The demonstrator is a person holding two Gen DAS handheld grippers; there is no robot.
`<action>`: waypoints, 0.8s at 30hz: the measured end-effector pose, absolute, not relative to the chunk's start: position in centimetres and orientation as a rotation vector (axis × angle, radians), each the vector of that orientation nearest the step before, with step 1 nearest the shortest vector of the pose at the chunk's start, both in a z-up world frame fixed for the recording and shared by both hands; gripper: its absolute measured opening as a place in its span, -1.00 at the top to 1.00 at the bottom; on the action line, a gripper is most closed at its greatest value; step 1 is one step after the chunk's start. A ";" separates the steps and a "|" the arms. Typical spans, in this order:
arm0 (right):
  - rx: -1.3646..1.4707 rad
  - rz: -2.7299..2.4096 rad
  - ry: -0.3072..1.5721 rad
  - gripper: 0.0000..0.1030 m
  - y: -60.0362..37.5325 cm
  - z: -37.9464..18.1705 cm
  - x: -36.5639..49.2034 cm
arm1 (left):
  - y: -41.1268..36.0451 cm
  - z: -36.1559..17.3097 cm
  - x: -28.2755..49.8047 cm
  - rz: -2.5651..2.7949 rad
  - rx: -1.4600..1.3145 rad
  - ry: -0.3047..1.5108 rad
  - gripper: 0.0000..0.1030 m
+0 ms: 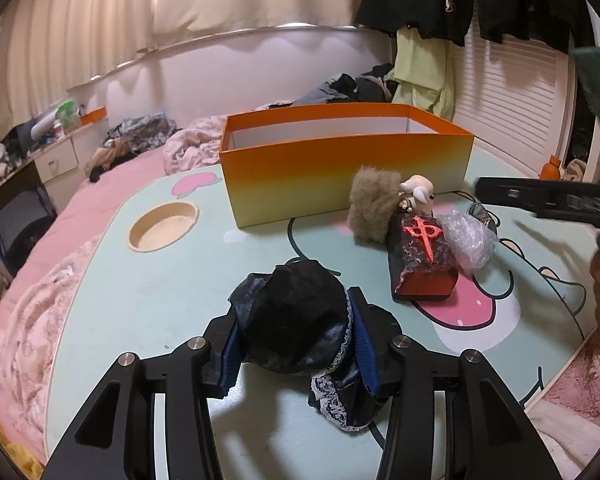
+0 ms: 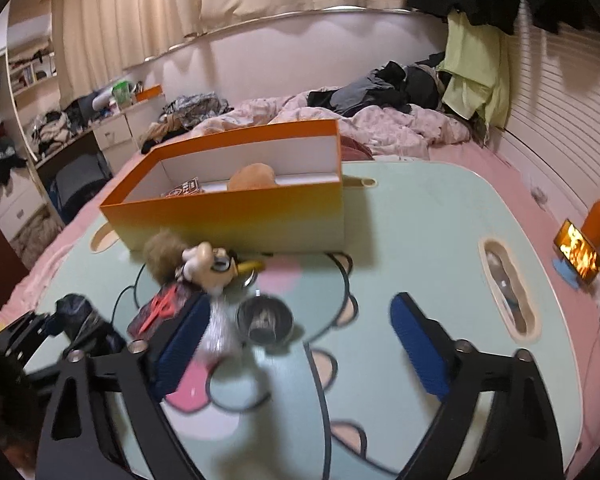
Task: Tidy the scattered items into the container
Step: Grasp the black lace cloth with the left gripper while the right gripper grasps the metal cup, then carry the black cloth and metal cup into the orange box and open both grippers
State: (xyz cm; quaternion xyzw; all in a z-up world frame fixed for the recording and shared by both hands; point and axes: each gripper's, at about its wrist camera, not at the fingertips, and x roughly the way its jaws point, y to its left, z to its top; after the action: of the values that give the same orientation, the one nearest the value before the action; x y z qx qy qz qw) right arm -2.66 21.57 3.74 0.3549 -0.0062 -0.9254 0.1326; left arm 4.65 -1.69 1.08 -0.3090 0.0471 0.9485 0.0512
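Above the table (image 1: 148,280), left tongs (image 1: 296,340) tilt down, clamping dark cloth (image 1: 300,320).

Beige curtains (image 1: 112,8), pink bed (image 2: 400,132), slatted shutters (image 2: 560,92)

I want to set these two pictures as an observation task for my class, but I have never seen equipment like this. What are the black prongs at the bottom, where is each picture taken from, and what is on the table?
There is no robot: a person holds a two-finger gripper in each hand, each carrying a wide-angle camera looking along its fingers. One picture comes from the left gripper, which is clamped on a dark lace-trimmed cloth. The other comes from the right gripper, whose jaws stand apart with nothing gripped. On the cartoon-printed table stand an orange box, a furry keychain toy, a black-and-red block, crumpled plastic wrap and a small round metal cup. The box already holds a few things.
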 end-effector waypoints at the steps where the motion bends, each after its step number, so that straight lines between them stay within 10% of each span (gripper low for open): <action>1: 1.054 -2.674 -0.023 -0.42 21.4 3.5 -3.3 | -1.7 1.1 4.7 2.887 -0.940 0.143 0.12; 11: 1.146 -2.660 0.169 0.38 20.2 0.8 -3.6 | -1.4 1.0 4.7 2.886 -0.942 0.148 0.12; 24: 0.865 -2.679 0.077 0.38 21.5 2.2 0.6 | -1.5 1.6 5.2 2.895 -0.905 0.097 0.15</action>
State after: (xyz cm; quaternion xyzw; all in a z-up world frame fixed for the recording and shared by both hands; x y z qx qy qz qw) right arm 0.64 21.47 2.17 0.3031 0.0270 -0.9387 0.1618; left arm 5.24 -1.54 1.63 -0.2979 0.0318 0.9526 0.0533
